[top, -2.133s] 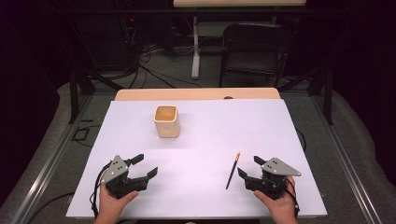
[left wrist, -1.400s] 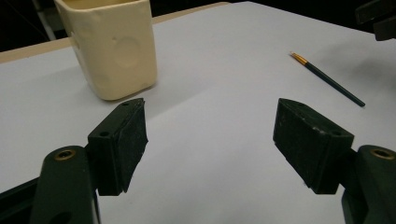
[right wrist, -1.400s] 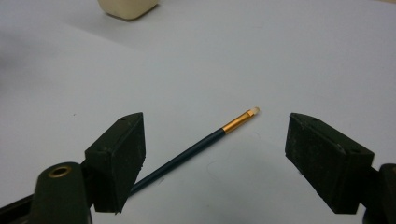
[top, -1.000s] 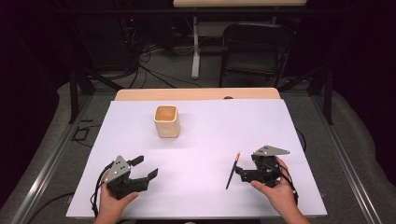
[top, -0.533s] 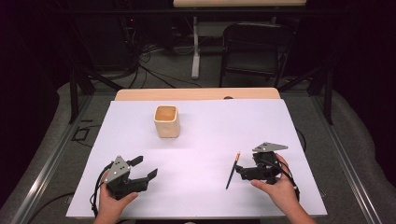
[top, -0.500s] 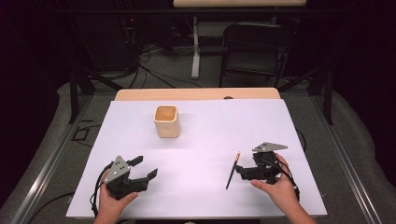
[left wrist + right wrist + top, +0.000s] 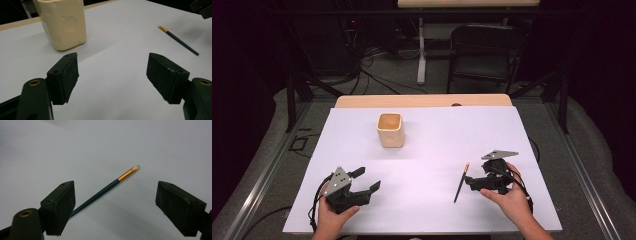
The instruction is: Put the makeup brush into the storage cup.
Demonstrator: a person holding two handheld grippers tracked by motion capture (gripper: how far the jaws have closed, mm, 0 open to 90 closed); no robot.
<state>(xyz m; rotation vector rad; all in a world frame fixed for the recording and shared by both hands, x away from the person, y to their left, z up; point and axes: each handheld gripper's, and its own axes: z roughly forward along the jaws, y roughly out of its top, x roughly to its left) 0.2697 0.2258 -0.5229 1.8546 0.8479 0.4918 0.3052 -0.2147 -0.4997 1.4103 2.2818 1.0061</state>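
The white counter (image 7: 437, 145) is mostly bare: a cream cup (image 7: 390, 129) stands upright toward the far left of its middle, well apart from both hands, with open sheet on every side of it. A thin dark brush (image 7: 461, 181) lies flat on the near right part, its gold band and pale tip pointing away from the person, and well in from the counter's right and near edges. The right tongs (image 7: 469, 181) sit just beside the brush, aimed left at it and held low over the sheet by a hand (image 7: 507, 197); their jaws stand wide, the brush handle running under the left jaw in the right gripper view. The left tongs (image 7: 364, 180) rest near the front left edge, also spread wide and holding nothing, pointing toward the cup.
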